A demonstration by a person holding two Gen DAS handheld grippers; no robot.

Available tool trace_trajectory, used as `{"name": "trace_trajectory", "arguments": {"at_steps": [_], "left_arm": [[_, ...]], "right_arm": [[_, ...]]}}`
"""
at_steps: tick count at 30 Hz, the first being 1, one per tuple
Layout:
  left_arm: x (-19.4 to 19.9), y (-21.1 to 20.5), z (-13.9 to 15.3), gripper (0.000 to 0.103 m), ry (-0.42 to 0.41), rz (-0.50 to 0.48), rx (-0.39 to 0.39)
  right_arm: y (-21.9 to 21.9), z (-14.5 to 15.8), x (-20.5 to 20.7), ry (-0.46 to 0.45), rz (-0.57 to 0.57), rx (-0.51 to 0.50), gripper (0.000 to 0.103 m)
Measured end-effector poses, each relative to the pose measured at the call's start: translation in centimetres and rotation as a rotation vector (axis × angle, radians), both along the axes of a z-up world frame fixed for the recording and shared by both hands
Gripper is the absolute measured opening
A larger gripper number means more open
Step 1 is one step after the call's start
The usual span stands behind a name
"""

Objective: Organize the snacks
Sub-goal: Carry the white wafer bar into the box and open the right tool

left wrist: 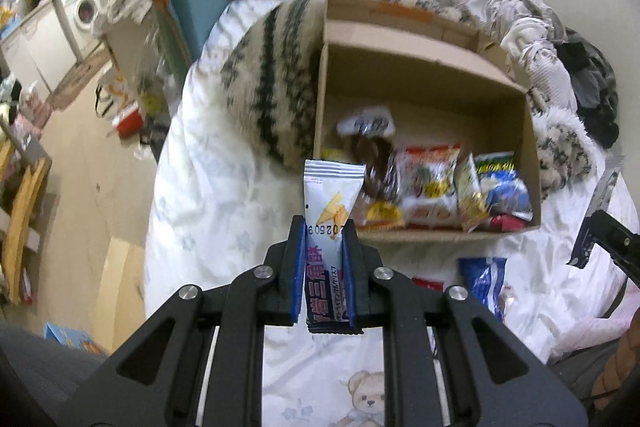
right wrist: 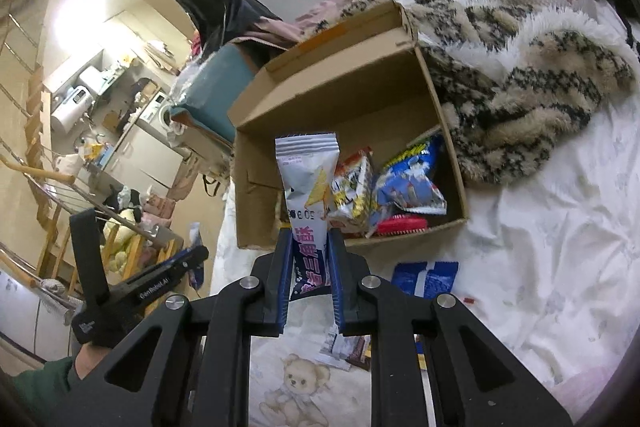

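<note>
An open cardboard box (left wrist: 424,79) lies on the bed and holds several snack packets (left wrist: 430,191). It also shows in the right wrist view (right wrist: 344,95) with packets (right wrist: 404,183) inside. My left gripper (left wrist: 325,227) is shut on a white snack packet (left wrist: 330,195) with purple print, held upright just in front of the box's near wall. My right gripper (right wrist: 310,233) is shut on a like white snack packet (right wrist: 310,183), also upright before the box. The left gripper (right wrist: 192,255) shows at the left of the right wrist view.
Loose packets lie on the white bedsheet (left wrist: 208,187): a blue one (left wrist: 486,279) and, in the right wrist view, a blue one (right wrist: 426,279) and small ones (right wrist: 344,345). A furry patterned blanket (right wrist: 520,95) borders the box. The bed edge drops to the floor (left wrist: 92,195) at left.
</note>
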State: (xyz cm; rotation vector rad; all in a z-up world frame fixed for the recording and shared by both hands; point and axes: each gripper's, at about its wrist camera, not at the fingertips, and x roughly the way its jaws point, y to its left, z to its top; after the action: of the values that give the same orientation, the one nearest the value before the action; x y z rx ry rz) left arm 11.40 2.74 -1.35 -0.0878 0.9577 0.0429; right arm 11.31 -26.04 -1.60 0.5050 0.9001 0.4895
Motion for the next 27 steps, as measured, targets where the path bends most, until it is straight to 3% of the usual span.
{"name": "trace_trajectory", "arguments": {"at_steps": [16,21,27], "left_arm": [[6.3,-1.2,4.3,0.013,-0.087,-0.073,0.064],[8.5,-2.0,3.6,0.013,-0.097,-0.098,0.058],[9.7,-1.8,0.7,0.013,-0.035,-0.096,0.012]], "right_arm": [[0.1,1.5,4.6,-0.051,-0.016,0.054,0.018],[0.9,1.1,6.9,-0.063,0.006,-0.002,0.018],[1.1,-0.7,9.0,-0.004,-0.012,-0.021,0.018]]}}
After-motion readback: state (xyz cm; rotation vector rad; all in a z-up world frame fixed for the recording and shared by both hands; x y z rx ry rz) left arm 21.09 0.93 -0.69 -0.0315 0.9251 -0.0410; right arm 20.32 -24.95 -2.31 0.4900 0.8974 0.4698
